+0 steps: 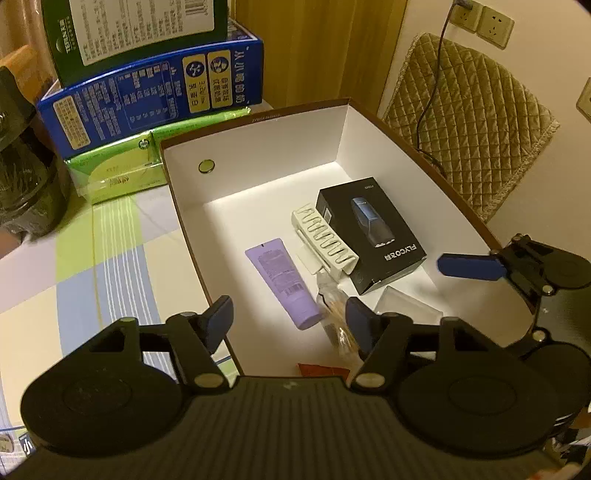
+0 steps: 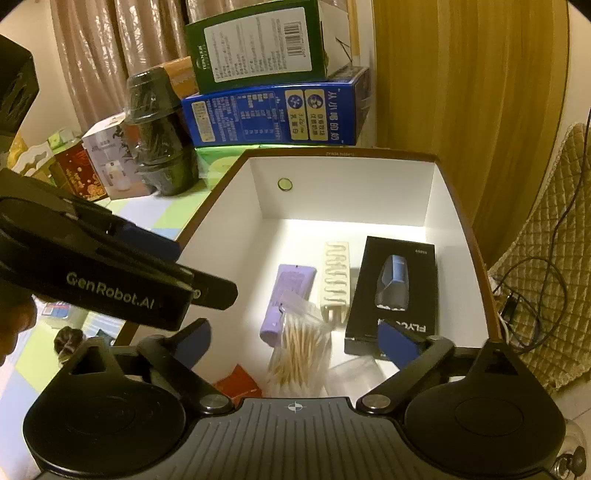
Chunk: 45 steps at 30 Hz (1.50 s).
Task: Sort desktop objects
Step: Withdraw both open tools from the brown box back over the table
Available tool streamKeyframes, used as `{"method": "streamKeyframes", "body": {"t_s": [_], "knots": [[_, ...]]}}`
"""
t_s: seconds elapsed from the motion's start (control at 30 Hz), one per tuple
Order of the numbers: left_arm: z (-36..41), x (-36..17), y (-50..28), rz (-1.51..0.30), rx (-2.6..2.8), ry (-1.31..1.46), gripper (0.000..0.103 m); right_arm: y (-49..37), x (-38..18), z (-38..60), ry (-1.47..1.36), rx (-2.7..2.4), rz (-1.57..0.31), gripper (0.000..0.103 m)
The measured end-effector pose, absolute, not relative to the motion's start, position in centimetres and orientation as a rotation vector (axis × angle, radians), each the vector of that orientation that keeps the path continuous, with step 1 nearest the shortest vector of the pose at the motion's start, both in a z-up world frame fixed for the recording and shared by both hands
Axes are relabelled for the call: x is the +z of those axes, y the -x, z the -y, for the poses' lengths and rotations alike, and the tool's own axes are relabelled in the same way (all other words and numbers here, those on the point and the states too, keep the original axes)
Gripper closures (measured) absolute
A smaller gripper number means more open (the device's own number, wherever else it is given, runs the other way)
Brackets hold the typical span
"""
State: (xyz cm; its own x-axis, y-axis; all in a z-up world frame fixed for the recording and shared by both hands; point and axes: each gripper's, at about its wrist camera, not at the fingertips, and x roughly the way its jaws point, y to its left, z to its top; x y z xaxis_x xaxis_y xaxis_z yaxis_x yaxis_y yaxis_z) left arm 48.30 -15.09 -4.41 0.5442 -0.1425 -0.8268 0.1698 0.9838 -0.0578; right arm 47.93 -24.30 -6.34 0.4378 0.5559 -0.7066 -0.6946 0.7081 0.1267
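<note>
A white-lined box (image 1: 258, 147) (image 2: 229, 221) holds a black FLYCO shaver box (image 1: 373, 236) (image 2: 395, 291), a cream comb-like rack (image 1: 325, 240) (image 2: 336, 277), a purple tube (image 1: 280, 280) (image 2: 288, 299), a clear bag of cotton swabs (image 1: 334, 314) (image 2: 299, 350), a red packet (image 1: 317, 369) (image 2: 236, 382) and a clear plastic piece (image 1: 406, 306) (image 2: 351, 373). My left gripper (image 1: 288, 321) hovers open and empty over the box's near edge. My right gripper (image 2: 295, 341) hovers open above the swab bag; it also shows in the left wrist view (image 1: 469, 266).
Stacked behind the box are a blue milk carton (image 1: 147, 96) (image 2: 273, 114), a green box (image 1: 133, 33) (image 2: 258, 44) and a light green pack (image 1: 118, 170). A dark wrapped jar (image 2: 159, 136) stands to the left. A quilted chair back (image 1: 469, 114) and a cable (image 2: 535, 295) are on the right.
</note>
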Motion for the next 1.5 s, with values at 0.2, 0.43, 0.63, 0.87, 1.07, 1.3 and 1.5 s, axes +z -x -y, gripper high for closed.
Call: {"method": "streamKeyframes", "body": {"t_s": [0.2,0.43,0.63,0.87,1.07,1.3,1.5], "knots": [[15.3,-3.7,-47.0,-0.948,-0.172,-0.072,0.021,-47.0,-5.6,25.8,0.161,0.768,-0.808,0.002],[14.6,-2.8,-45.0,-0.934,-0.16,-0.061,0.017,-45.8,-4.4,27.5,0.106,0.747,-0.807,0.002],[13.8,-1.8,-42.9,-0.915,-0.147,-0.04,0.014,-44.6,-3.3,28.6,0.072,0.728,-0.796,0.002],[12.6,-1.0,-39.8,-0.908,-0.12,-0.036,0.011,-42.5,-2.1,29.5,0.039,0.703,-0.781,0.002],[11.3,-0.8,-37.0,-0.912,-0.103,-0.027,0.011,-40.5,-1.5,29.6,0.026,0.703,-0.778,0.002],[9.9,-0.6,-34.1,-0.913,-0.082,-0.019,0.011,-38.0,-1.2,29.0,0.02,0.712,-0.784,0.002],[8.4,-0.9,-31.5,-0.932,-0.056,-0.009,0.01,-35.8,-1.8,28.2,0.021,0.723,-0.813,0.002]]}}
